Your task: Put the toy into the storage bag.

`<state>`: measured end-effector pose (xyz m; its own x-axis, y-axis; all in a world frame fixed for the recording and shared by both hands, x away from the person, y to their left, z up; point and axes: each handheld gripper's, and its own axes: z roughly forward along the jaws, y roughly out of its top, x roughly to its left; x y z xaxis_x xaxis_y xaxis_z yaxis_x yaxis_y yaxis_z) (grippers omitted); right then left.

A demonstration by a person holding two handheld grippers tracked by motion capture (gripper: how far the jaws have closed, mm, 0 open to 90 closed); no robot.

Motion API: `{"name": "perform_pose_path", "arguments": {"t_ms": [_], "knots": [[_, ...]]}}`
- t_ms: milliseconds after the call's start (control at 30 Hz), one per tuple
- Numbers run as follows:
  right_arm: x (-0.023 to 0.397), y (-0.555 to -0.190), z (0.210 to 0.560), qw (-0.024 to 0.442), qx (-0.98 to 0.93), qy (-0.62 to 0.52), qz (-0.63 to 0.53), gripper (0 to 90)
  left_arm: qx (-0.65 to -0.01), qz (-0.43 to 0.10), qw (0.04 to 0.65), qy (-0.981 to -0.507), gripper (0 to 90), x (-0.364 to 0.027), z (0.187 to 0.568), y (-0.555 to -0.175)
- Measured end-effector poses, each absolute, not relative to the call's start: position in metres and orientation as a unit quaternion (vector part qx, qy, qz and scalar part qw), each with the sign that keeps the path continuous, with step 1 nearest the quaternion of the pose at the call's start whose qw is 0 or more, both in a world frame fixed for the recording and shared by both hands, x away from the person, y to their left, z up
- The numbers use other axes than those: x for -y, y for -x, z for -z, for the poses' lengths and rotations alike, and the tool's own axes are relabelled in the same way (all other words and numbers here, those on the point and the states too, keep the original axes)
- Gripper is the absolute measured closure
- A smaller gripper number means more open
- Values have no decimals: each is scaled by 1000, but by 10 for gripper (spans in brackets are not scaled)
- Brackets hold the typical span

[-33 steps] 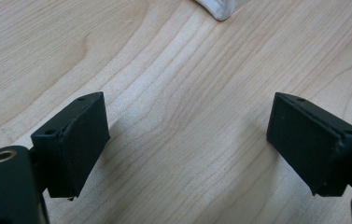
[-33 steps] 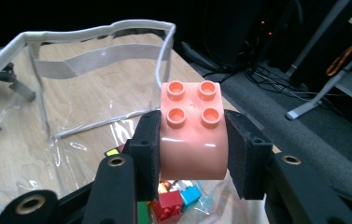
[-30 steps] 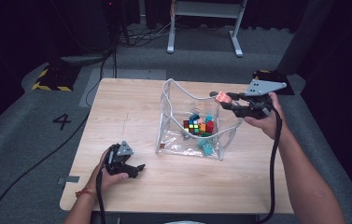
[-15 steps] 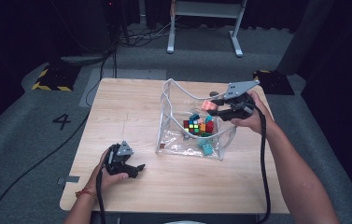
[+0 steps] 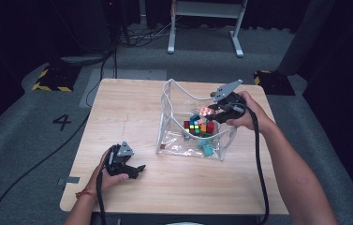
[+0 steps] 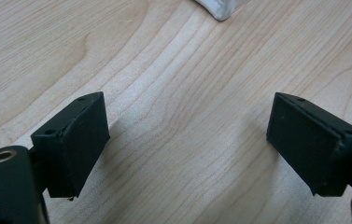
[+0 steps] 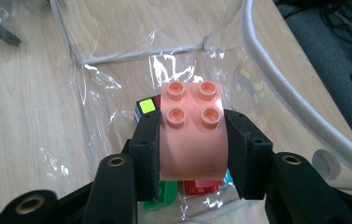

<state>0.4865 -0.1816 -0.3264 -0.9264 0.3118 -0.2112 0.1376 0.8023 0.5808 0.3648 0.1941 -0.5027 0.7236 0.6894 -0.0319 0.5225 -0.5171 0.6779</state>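
The right claw [image 7: 192, 140] is clenched on a salmon-pink building brick [image 7: 191, 133]. Both pads press flat against two opposite side walls of the brick, and its four studs face away from the claw body, toward the open end of the jaws. In the high view the brick [image 5: 206, 111] sits at the claw tip [image 5: 210, 112], over the open mouth of the clear plastic bag [image 5: 174, 140], near the bag's right-hand rim.

Handling, as a judgement: the brick is hard moulded plastic, hollow and light, and it should not deform under pad pressure. Its walls are smooth and glossy, so it may slip if pinched near an edge or across a corner. The preferred hold is the one shown, across two parallel flat walls at mid-height, clear of the studs. It is not fragile; a short drop into the bag should do no harm.

The bag is thin, soft film stiffened by a white rim cord [image 7: 276, 79]. It stands open on the tabletop [image 5: 118, 112] and already contains a colour-puzzle cube [image 5: 193, 126] and other small blocks, red, green and teal. The film will yield to any contact.

The left claw [image 6: 185, 140] is released, jaws wide apart with nothing between them. It rests low over bare wood at the near left of the tabletop, well apart from the bag.
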Motion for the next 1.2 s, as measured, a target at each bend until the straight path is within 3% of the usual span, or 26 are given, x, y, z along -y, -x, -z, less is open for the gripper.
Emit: {"name": "perform_pose_path", "arguments": {"t_ms": [667,900,1200], "knots": [[183,-506,345,133,-973,-142,-122,595,-351,-122,343,-863,131,-194,503,-365],[191,-504,347,108,-974,-182,-75,595,-351,-122,343,-863,131,-194,503,-365],[189,-504,347,113,-975,-181,-66,591,-351,-122,343,-863,131,-194,503,-365]]}}
